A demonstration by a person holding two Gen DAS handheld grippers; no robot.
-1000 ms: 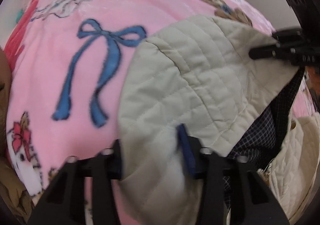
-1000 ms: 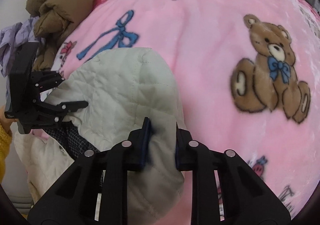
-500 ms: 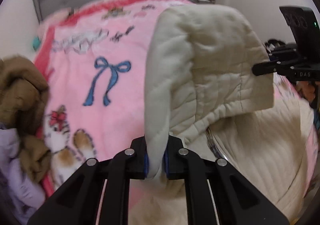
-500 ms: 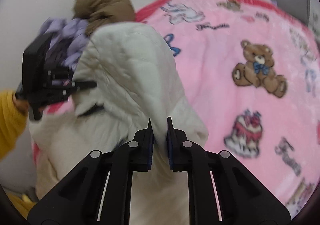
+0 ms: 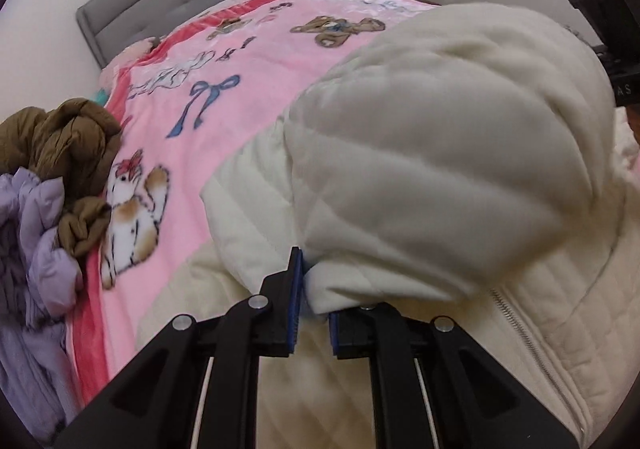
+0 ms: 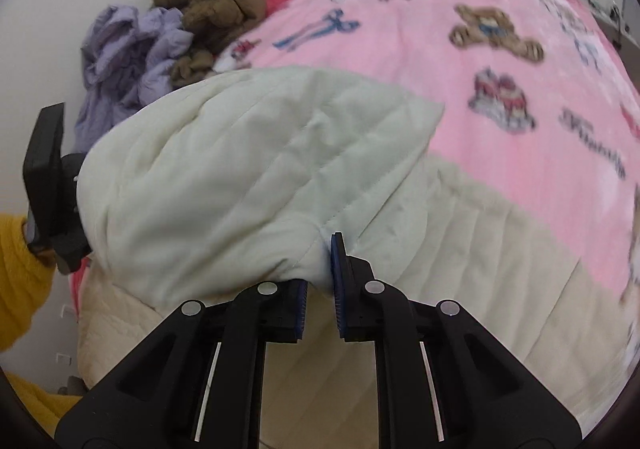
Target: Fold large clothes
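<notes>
1. Here, at nine o'clock in the left wrist view, a brown garment (image 5: 60, 153) and a lilac garment (image 5: 32, 257) are heaped at the edge of the pink blanket (image 5: 240, 89).
2. The left gripper (image 5: 310, 289) at six o'clock is pinched on an edge of the cream quilted jacket (image 5: 440, 169), which billows up from the pads toward two o'clock.
3. The jacket's zipper (image 5: 516, 329) runs toward five o'clock.
4. In the right wrist view, the person's yellow sleeve (image 6: 16, 269) sits at nine o'clock.
5. The right gripper (image 6: 320, 285) at six o'clock is clamped on another fold of the jacket, whose bulk rises toward ten o'clock; its jaws have just been closing on the cloth.
</notes>
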